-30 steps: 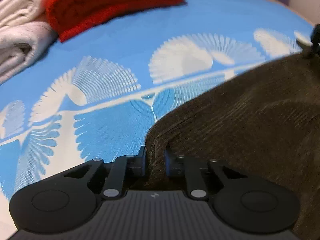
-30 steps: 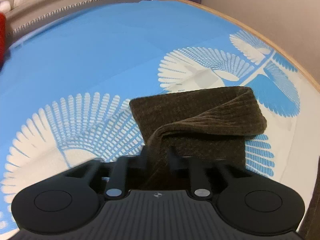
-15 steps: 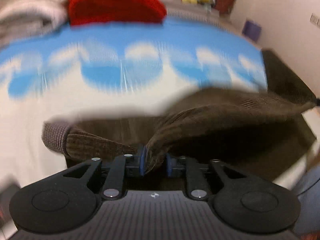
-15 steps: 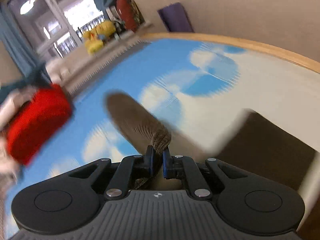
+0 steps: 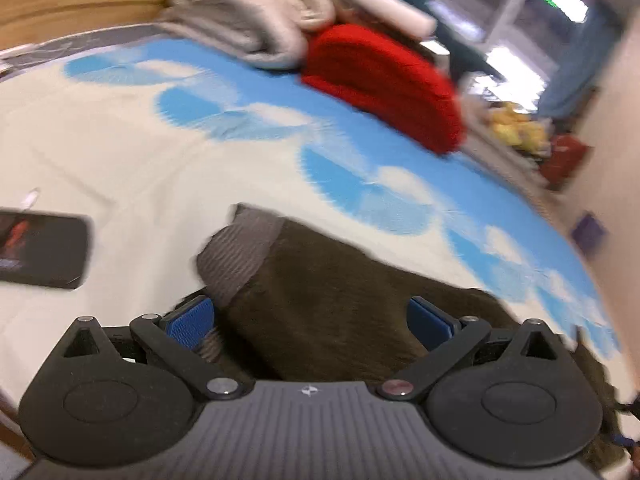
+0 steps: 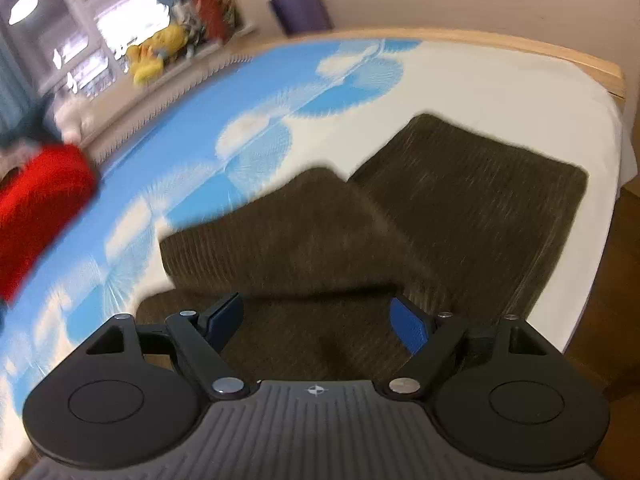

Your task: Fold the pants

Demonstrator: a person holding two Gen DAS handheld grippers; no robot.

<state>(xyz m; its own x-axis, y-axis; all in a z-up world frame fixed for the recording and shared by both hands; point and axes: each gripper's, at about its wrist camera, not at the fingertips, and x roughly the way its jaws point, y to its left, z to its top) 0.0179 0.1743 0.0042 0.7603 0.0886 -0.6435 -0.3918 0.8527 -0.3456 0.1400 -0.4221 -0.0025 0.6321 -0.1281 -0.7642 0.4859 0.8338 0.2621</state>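
Observation:
Dark brown corduroy pants (image 6: 460, 208) lie folded on the blue and white bed cover, with an upper layer (image 6: 288, 240) laid over the lower one. In the left wrist view the pants (image 5: 332, 288) show a grey ribbed waistband (image 5: 240, 252) at their left end. My left gripper (image 5: 310, 320) hangs just over the cloth, its jaws opening wide, blue pads clear of the fabric. My right gripper (image 6: 318, 320) is likewise over the folded pants, jaws opening, with cloth below and between the pads but not pinched.
A red folded garment (image 5: 384, 84) and a stack of pale towels (image 5: 256, 20) lie at the far side of the bed. A dark phone (image 5: 40, 248) rests on the cover to the left. The bed's wooden edge (image 6: 520, 48) and a purple bin (image 6: 300, 8) lie beyond.
Both grippers carried the pants' end across the bed, folding it over the rest, then opened and let the cloth go. The views swung round sharply.

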